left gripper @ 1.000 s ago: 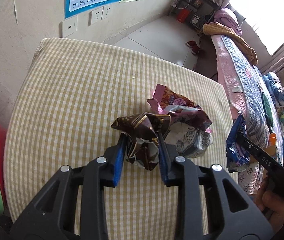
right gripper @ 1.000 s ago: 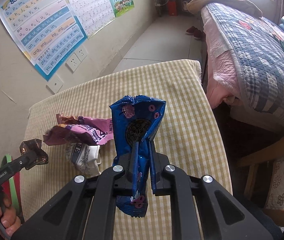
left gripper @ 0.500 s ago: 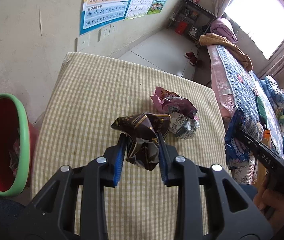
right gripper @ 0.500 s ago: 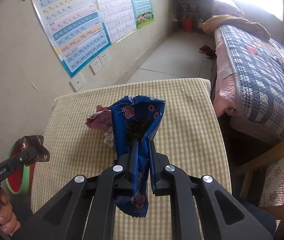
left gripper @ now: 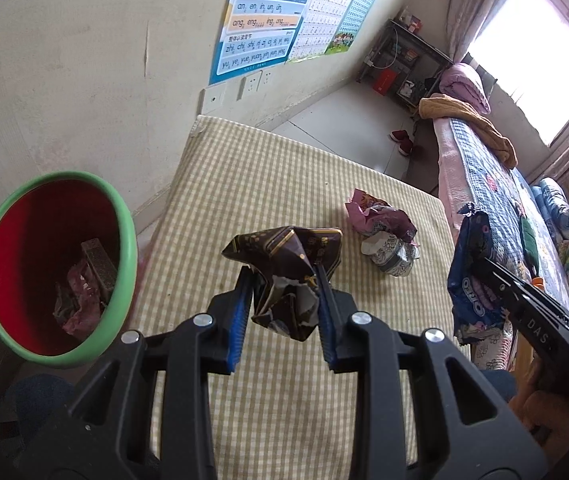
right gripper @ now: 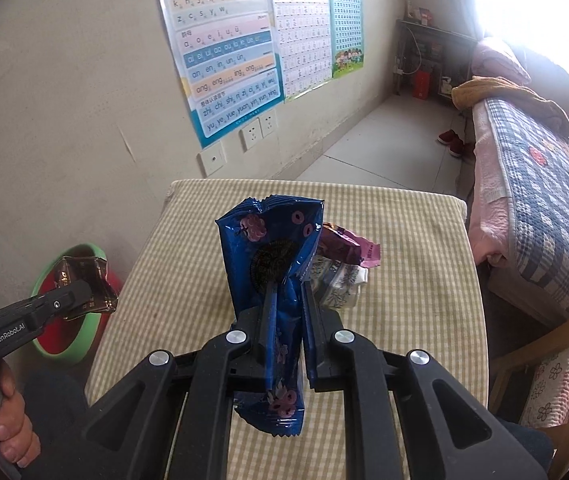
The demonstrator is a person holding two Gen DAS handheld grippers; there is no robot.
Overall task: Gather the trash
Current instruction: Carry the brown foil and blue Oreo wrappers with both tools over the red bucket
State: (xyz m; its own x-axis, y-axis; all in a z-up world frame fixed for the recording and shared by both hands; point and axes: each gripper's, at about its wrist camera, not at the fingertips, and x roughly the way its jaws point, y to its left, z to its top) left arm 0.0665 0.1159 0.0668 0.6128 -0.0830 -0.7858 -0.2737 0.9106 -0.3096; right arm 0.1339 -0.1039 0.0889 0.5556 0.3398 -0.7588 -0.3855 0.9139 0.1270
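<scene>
Blue wrapper [right gripper: 272, 280] hides part of purple wrapper [right gripper: 348, 250].

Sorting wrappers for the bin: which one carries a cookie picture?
The blue wrapper clamped in the right claw; the left claw's is dark brown, the table's purple.

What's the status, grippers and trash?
Left gripper shut on brown wrapper; right gripper shut on blue wrapper. Bin beside table, unobstructed. Purple wrapper and white wrapper on table.
</scene>
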